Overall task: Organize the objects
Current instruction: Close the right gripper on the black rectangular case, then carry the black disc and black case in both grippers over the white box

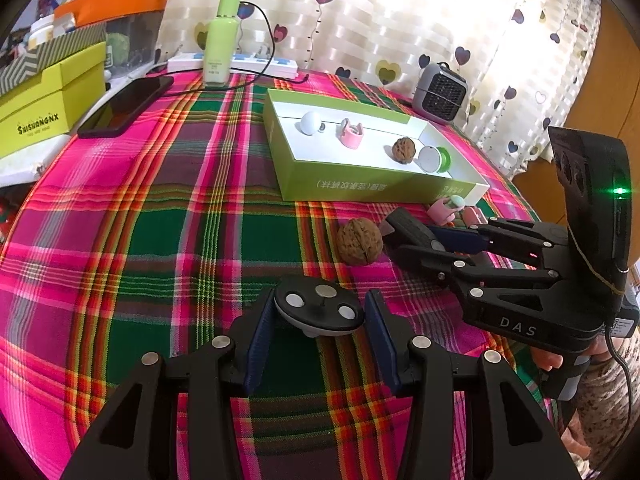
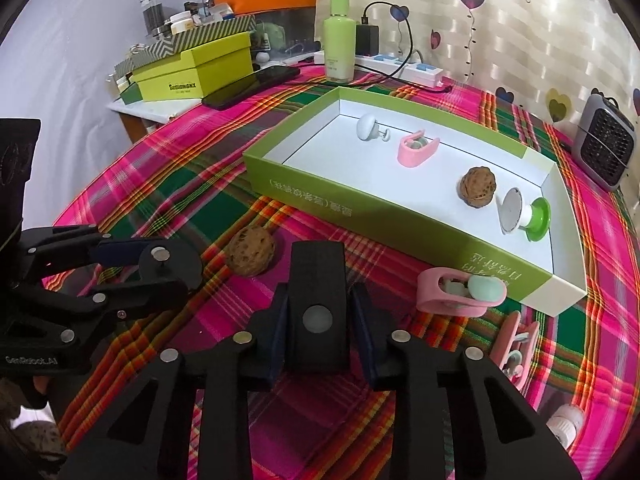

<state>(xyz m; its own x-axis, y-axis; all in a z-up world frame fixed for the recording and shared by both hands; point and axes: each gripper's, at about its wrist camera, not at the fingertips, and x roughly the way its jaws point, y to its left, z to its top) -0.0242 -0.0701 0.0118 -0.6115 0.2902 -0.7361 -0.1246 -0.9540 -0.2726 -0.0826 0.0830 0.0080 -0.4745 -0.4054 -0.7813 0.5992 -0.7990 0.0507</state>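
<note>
A green-walled white tray [image 1: 360, 188] [image 2: 360, 208] on the plaid cloth holds a white knob, a pink clip, a walnut and a green-and-white disc. A loose walnut [image 1: 357, 241] [image 2: 251, 251] lies in front of it, with pink clips [image 2: 456, 290] to its right. My left gripper [image 1: 320, 320] [image 2: 168, 264] is shut on a black round disc [image 1: 319, 305] with metal studs. My right gripper [image 2: 318, 320] [image 1: 394, 226] is shut on a black wedge-shaped block [image 2: 318, 300], just right of the loose walnut.
A green bottle [image 1: 219, 40], a white power strip [image 1: 256, 65] and a black phone [image 1: 124, 106] lie at the back. Yellow-green boxes [image 1: 44, 116] stack at the back left. A grey fan heater [image 1: 440, 92] stands at the back right.
</note>
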